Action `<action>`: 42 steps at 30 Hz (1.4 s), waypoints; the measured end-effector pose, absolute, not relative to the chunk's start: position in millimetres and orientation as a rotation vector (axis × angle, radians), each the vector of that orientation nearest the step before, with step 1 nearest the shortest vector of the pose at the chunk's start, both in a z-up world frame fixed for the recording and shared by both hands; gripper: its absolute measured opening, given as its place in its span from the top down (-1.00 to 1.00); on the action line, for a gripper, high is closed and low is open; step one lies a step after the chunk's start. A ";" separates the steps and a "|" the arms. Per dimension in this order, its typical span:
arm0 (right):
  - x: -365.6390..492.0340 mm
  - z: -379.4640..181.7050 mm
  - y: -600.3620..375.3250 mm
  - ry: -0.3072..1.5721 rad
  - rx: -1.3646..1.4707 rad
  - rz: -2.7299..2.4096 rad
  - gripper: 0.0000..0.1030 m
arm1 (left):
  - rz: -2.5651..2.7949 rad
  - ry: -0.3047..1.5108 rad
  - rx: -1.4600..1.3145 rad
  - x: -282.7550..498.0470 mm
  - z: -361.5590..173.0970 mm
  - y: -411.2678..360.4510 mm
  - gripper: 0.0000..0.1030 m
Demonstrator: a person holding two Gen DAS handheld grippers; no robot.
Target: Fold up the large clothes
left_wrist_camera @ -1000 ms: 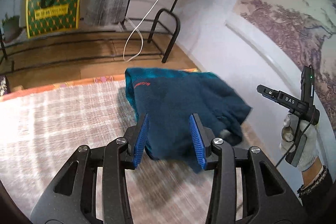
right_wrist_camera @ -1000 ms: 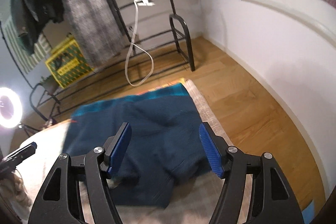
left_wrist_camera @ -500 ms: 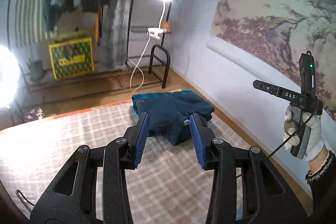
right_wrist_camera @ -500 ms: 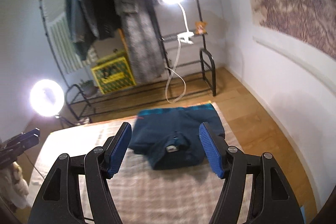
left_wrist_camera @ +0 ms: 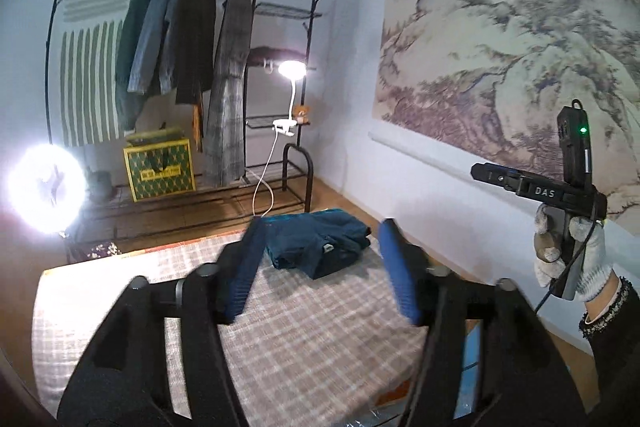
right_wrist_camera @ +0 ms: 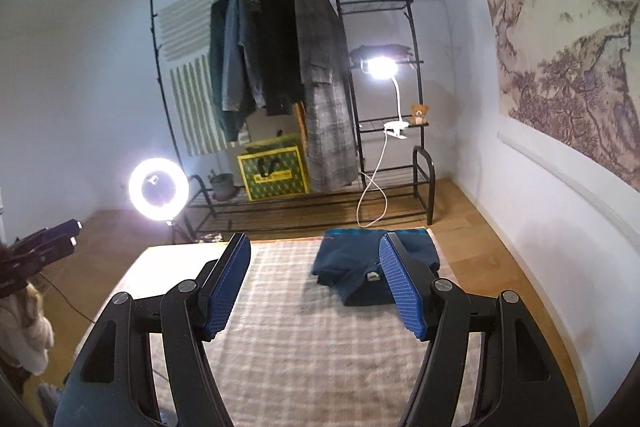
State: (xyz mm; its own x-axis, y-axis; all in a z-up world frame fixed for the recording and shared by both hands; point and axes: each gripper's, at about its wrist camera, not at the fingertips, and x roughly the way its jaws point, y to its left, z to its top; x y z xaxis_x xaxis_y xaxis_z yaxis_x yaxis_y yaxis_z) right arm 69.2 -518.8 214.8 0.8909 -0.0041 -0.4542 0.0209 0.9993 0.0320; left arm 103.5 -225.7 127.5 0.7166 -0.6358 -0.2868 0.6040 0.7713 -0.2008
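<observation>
From the left wrist, the left hand-held gripper (left_wrist_camera: 320, 269) hangs in the air with its blue pads spread wide and nothing between them. Beyond it, the folded dark blue garment (left_wrist_camera: 318, 243) lies at the far right corner of the checked blanket (left_wrist_camera: 312, 339), on the side nearest the clothes rack (left_wrist_camera: 192, 67). A small label shows on its upper fold. The garment sits well apart from the gripper. To the right of the garment, a gloved hand (left_wrist_camera: 572, 247) holds the right hand-held gripper's black handle up in front of the landscape wall hanging (left_wrist_camera: 520, 59). Left of the rack, a ring light (left_wrist_camera: 46, 187) glares, and a clip lamp (left_wrist_camera: 292, 71) shines from the rack's right-hand shelves

From the right wrist, the right hand-held gripper (right_wrist_camera: 314, 285) also stands with its pads spread and empty, raised above the blanket (right_wrist_camera: 288, 339). The garment (right_wrist_camera: 370, 267) shows partly behind the right pad, not touching it, at the blanket's far edge just in front of the rack (right_wrist_camera: 288, 67). A yellow and green patterned bag (right_wrist_camera: 274, 173) sits at the rack's foot, the ring light (right_wrist_camera: 159, 189) to its left
</observation>
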 end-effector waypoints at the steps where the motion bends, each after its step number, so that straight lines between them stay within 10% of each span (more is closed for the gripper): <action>1: 65.2 213.9 -517.9 0.471 0.041 -0.016 -0.30 | -0.689 0.345 -0.090 93.0 128.9 -223.2 -0.22; 19: -26.3 170.4 -458.1 0.485 -0.043 -0.202 -0.63 | -0.705 0.372 -0.074 12.3 65.4 -195.4 -0.97; 42: -38.7 132.6 -430.2 0.509 -0.065 -0.214 -0.64 | -0.573 0.423 -0.049 -4.9 22.4 -181.0 -1.00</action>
